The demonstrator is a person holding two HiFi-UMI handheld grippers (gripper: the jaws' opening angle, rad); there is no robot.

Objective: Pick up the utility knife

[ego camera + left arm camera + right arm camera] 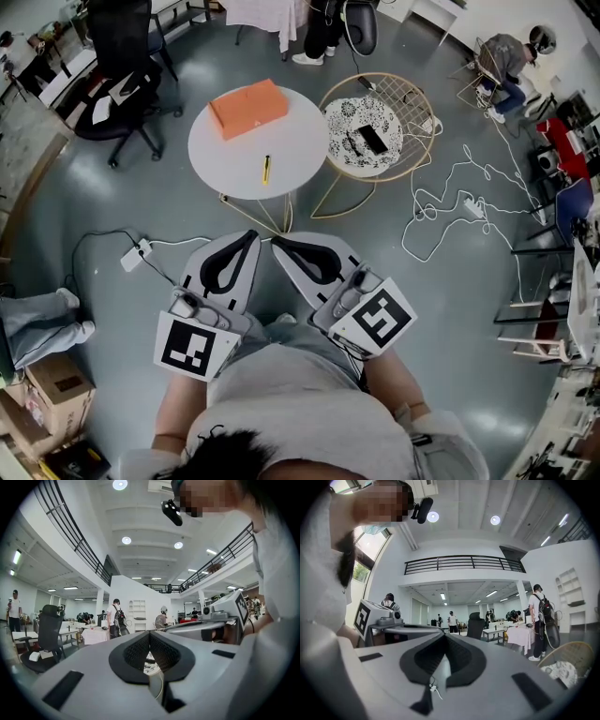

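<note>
The utility knife (266, 169), slim and yellow, lies on the near part of a round white table (225, 155). An orange box (248, 107) sits at the table's far side. I hold both grippers close to my body, over the grey floor and short of the table. My left gripper (253, 234) is shut with nothing in it, its tips meeting (150, 633). The right gripper (276, 241) is also shut and empty (444, 635). The gripper views look level across the hall, and the knife is not seen in them.
A wicker chair (417, 103) with a patterned cushion and a dark phone (372, 140) stands right of the table. A black office chair (127, 84) is at far left. White cables (450, 202) and a power strip (136, 253) lie on the floor. Several people stand at the back.
</note>
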